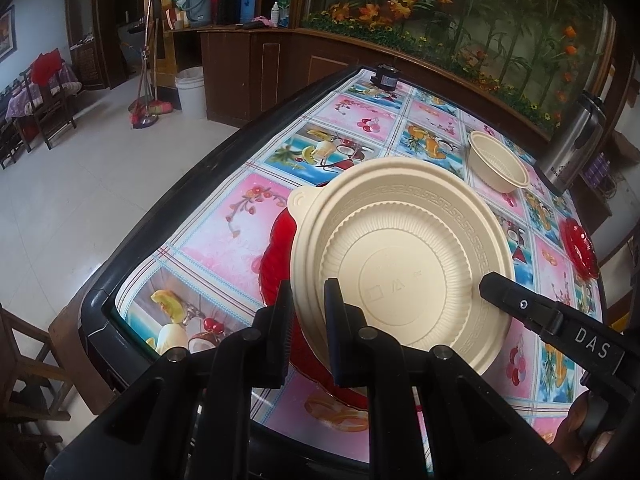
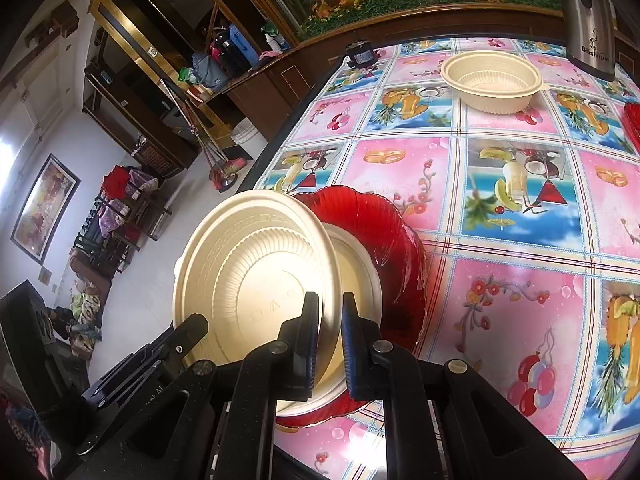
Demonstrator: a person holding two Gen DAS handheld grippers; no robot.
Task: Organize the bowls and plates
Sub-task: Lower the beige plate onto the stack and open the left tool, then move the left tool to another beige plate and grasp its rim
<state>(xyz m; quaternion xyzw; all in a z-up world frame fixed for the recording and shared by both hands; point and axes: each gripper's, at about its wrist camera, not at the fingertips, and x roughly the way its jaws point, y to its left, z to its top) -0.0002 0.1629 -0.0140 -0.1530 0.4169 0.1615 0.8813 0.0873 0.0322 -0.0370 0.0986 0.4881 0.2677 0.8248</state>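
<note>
A cream plastic bowl (image 1: pixel 404 256) is held tilted on edge over a red glass plate (image 1: pixel 276 268) on the table. My left gripper (image 1: pixel 308 320) is shut on the bowl's rim at one side. My right gripper (image 2: pixel 330 332) is shut on the rim at the other side (image 2: pixel 256 280); its finger also shows in the left wrist view (image 1: pixel 516 304). The red plate (image 2: pixel 384 240) lies under the bowl near the table's left edge. A second cream bowl (image 1: pixel 498 162) stands upright farther back, also in the right wrist view (image 2: pixel 494 80).
A smaller red plate (image 1: pixel 578 250) lies at the table's right side. A steel kettle (image 1: pixel 576 140) stands at the far right corner. A small dark device (image 1: pixel 386 76) sits at the far edge. The table's left edge (image 1: pixel 188 184) drops to the floor.
</note>
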